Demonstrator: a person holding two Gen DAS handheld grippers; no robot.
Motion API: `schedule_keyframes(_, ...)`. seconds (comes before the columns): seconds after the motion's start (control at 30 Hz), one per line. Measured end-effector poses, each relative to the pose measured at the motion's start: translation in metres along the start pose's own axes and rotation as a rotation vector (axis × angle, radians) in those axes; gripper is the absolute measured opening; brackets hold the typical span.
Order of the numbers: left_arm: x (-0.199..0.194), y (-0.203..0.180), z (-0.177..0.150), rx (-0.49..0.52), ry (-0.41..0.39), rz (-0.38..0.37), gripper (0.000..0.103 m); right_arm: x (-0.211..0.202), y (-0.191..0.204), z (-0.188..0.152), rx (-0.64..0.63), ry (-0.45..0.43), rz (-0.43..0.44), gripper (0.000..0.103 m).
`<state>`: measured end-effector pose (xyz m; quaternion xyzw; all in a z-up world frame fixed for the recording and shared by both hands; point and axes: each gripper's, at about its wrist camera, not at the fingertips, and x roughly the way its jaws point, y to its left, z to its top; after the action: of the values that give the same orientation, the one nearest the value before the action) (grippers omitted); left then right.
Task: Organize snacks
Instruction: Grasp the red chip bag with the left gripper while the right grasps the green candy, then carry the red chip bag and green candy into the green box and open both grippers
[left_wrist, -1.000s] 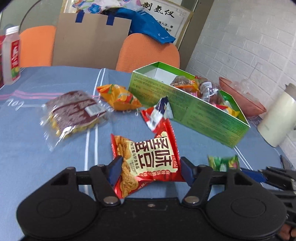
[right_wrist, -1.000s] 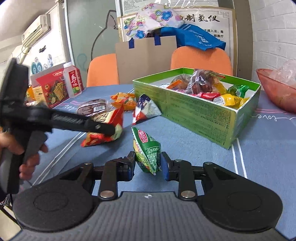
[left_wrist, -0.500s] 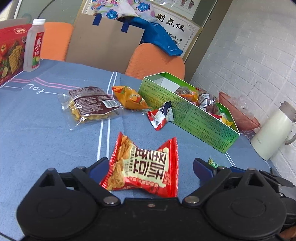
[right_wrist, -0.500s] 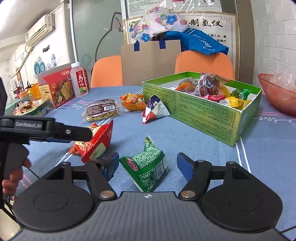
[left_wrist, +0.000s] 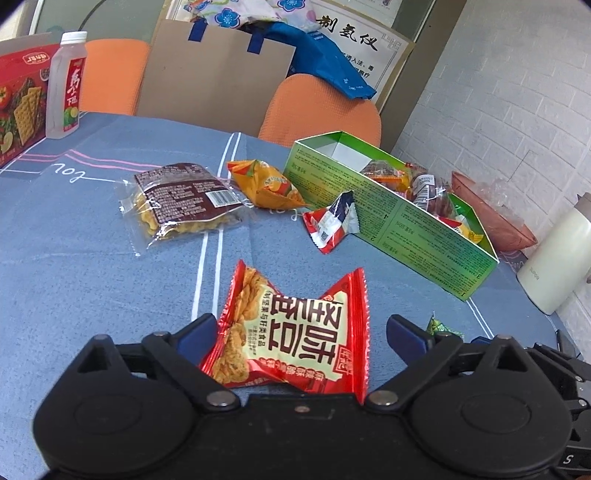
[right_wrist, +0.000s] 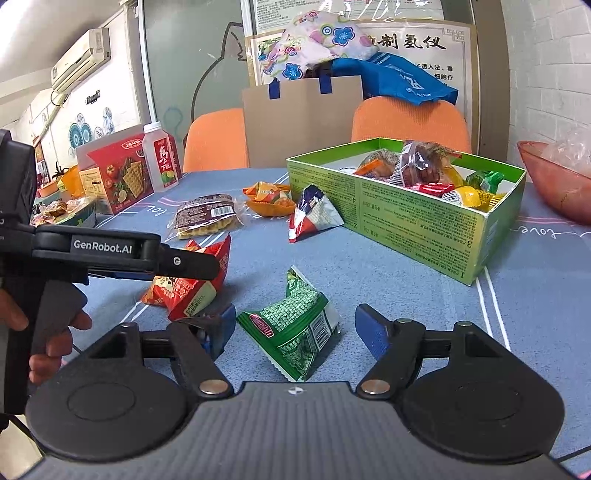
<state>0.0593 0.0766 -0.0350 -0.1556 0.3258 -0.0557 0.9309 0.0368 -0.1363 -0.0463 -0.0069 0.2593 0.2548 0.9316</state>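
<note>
Left gripper (left_wrist: 299, 328) stands apart around the red packet (left_wrist: 295, 332). Right gripper (right_wrist: 295, 328) stands apart around the green packet (right_wrist: 295, 325). Both packets lie just before the green box (right_wrist: 406, 214).

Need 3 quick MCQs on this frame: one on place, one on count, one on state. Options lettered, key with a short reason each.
1. The green snack packet lies:
A) in the green box
B) on the tablecloth between the right gripper's fingers
C) in the red bowl

2. Snack packets loose on the tablecloth, outside the green box:
A) two
B) three
C) five

3. The left gripper is:
A) open around the red packet
C) shut on it
B) shut, nothing between

Key: 1 B, packet rests on cloth, pads apart. 2 C, brown, orange, red-blue, red, green. 3 A, gaps beside both pads.
</note>
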Motion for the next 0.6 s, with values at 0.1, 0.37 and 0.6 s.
schedule_keyframes(0.1, 0.002, -0.002, 0.0, 0.021, 0.003, 0.01, 0.103, 0.002, 0.001, -0.001, -0.001, 0.004, 0.0, 0.103)
schedule_keyframes(0.37, 0.011, -0.004, -0.004, 0.068, 0.004, 0.039, 0.103, 0.013, 0.007, -0.003, -0.016, 0.034, -0.007, 0.103)
schedule_keyframes(0.6, 0.009, -0.001, -0.004, 0.084, -0.01, 0.035, 0.103, 0.014, 0.007, -0.004, -0.024, 0.019, -0.032, 0.094)
